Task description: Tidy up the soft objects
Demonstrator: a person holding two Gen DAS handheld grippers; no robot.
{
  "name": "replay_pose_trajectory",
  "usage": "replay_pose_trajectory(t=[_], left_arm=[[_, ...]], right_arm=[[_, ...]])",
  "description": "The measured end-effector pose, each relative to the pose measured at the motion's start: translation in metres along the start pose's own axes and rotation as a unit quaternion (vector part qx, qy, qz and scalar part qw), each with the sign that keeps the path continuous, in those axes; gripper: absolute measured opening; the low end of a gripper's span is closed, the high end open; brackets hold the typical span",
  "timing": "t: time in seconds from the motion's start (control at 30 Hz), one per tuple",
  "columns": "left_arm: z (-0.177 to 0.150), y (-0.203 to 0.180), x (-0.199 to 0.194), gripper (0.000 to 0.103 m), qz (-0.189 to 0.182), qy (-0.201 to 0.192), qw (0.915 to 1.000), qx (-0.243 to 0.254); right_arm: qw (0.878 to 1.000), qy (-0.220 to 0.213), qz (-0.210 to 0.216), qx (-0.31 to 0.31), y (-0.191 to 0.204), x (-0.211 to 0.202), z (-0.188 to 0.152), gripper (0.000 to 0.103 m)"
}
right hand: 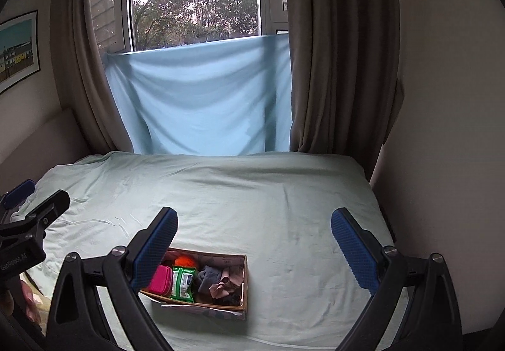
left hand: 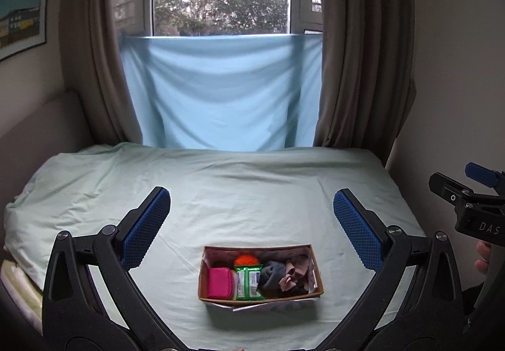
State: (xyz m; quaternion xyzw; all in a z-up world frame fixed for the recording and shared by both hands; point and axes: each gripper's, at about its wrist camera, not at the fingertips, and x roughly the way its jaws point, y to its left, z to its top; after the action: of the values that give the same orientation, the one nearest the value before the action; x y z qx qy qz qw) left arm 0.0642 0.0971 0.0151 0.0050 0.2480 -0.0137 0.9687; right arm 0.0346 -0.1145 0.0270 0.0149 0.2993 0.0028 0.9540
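A small cardboard box (left hand: 316,275) sits on the pale green bed sheet near the front. It holds a pink pouch (left hand: 219,282), a green wipes pack (left hand: 249,283), an orange fuzzy item (left hand: 246,260), grey cloth (left hand: 271,275) and dusty pink cloth (left hand: 292,275). My left gripper (left hand: 252,224) is open and empty, held above and behind the box. My right gripper (right hand: 254,240) is open and empty, to the right of the box (right hand: 244,281), with its left finger overlapping the box's left end. The pink pouch (right hand: 161,280) and wipes pack (right hand: 183,284) show there too.
The bed (left hand: 252,186) runs back to a light blue sheet (left hand: 221,92) hung under a window between brown curtains (left hand: 363,51). A wall stands at the right, a padded headboard (left hand: 41,120) at the left. The right gripper's body (left hand: 473,208) shows at the left view's right edge.
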Motion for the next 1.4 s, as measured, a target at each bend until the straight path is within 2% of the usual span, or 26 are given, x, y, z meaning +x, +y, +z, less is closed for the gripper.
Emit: replay_pose_trajectory(t=[0.13,0.33,0.67,0.73,1.4], left_arm=[[-0.001,0.001,-0.015,0.103,-0.005,-0.019,0.9997,-0.018],[-0.006,-0.001,-0.023,0.103,-0.002,-0.028,0.9994,-0.021],[-0.008,-0.005,-0.023,0.103,0.0,-0.028,0.9995,-0.012],[-0.008,-0.005,-0.023,0.103,0.0,-0.027,0.9996,-0.011],[-0.009,-0.008,-0.024,0.103,0.003,-0.027,0.9996,0.001]], right_arm=[[1.0,-0.019,-0.004,0.005,-0.005,-0.011,0.0,0.097],[1.0,-0.022,-0.006,0.004,-0.008,-0.014,-0.002,0.097],[1.0,-0.03,-0.006,0.007,-0.008,-0.018,-0.002,0.098],[0.999,-0.032,-0.005,0.007,-0.008,-0.019,-0.003,0.103],[0.999,-0.038,-0.009,0.012,-0.013,-0.02,0.002,0.102]])
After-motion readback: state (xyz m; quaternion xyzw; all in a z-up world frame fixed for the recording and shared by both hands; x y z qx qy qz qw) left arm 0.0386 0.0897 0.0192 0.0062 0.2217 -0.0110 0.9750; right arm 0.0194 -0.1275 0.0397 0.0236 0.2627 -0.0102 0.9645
